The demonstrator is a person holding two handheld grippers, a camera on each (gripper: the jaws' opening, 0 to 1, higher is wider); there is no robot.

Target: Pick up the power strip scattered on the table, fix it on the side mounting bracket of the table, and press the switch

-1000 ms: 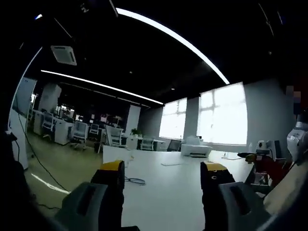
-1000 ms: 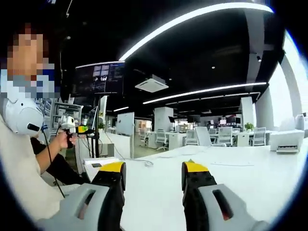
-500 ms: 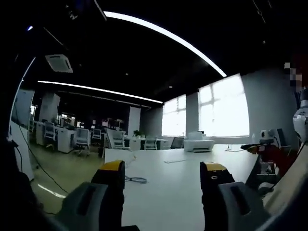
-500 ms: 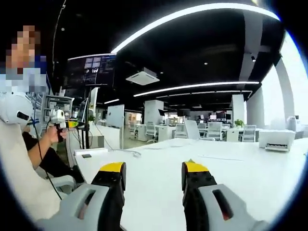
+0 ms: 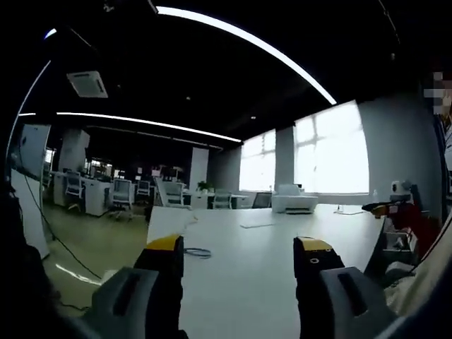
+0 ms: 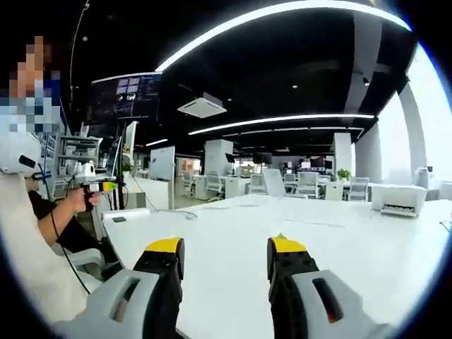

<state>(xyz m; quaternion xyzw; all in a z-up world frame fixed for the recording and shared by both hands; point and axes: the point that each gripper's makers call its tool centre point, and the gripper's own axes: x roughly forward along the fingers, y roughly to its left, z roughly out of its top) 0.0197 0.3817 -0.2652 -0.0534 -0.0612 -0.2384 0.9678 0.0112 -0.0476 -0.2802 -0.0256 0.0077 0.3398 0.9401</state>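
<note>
Left gripper view, nearest first: left gripper [image 5: 239, 247] with yellow-tipped jaws set wide apart, bare white table [image 5: 240, 282] in the gap. Just beyond the left jaw tip, near the table's left edge, a coiled grey cable [image 5: 200, 252]. Farther along the top, a flat sheet of paper [image 5: 256, 225]. At the far end, a white printer [image 5: 295, 203] under bright windows [image 5: 332, 152]. Off to the right edge, a dark and red device [image 5: 395, 210] beside pale cloth [image 5: 424, 289], too blurred to identify. To the far left, across the floor, rows of office chairs [image 5: 121, 191] and desks.

Right gripper view, nearest first: right gripper [image 6: 226, 247] likewise spread wide, closed on nothing, above the same white tabletop. At near left, a person in a pale top [image 6: 28, 268], seated beside the table, one hand [image 6: 76, 200] gripping a handheld device [image 6: 95, 186] with a yellow-green tip. On the table's left corner, a small dark item [image 6: 119, 219], too small to identify. Behind the person, a large dark screen [image 6: 123, 95]. At far right, the printer again, now seen from the other side of the table.

Power strip: cannot tell where; no clear match among the small items on the table in either view.
</note>
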